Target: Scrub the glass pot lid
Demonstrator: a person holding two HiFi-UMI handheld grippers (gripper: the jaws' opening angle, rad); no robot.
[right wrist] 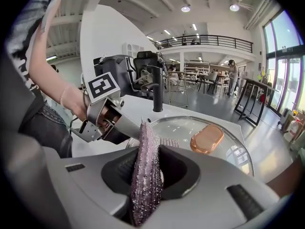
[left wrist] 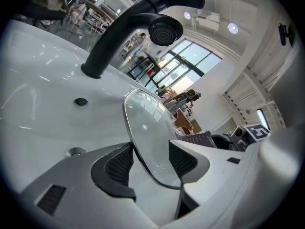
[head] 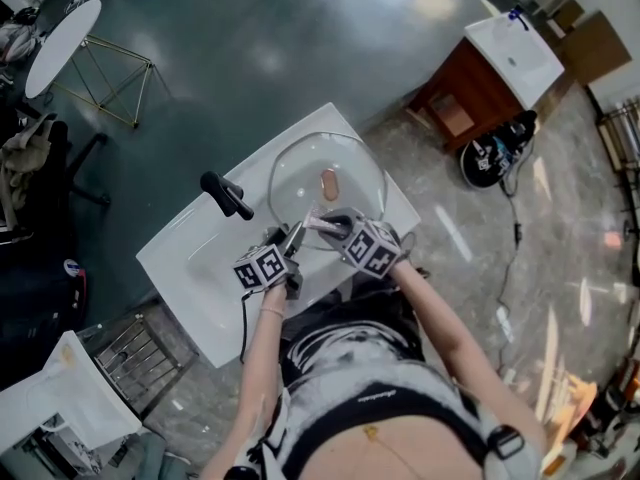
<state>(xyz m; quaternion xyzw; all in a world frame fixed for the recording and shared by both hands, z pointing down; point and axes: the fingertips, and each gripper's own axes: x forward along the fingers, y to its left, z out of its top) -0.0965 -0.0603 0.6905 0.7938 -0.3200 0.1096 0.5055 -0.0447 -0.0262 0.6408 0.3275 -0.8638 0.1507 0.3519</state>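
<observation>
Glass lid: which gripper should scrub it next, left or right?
Right. The right gripper pinches the purple scrubber close to the glass lid. The left gripper is clamped on the lid's rim over the sink, so it probably should just steady it.

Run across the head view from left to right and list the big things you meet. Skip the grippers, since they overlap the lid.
round white table → black faucet → glass pot lid → wooden cabinet with a white basin on top
</observation>
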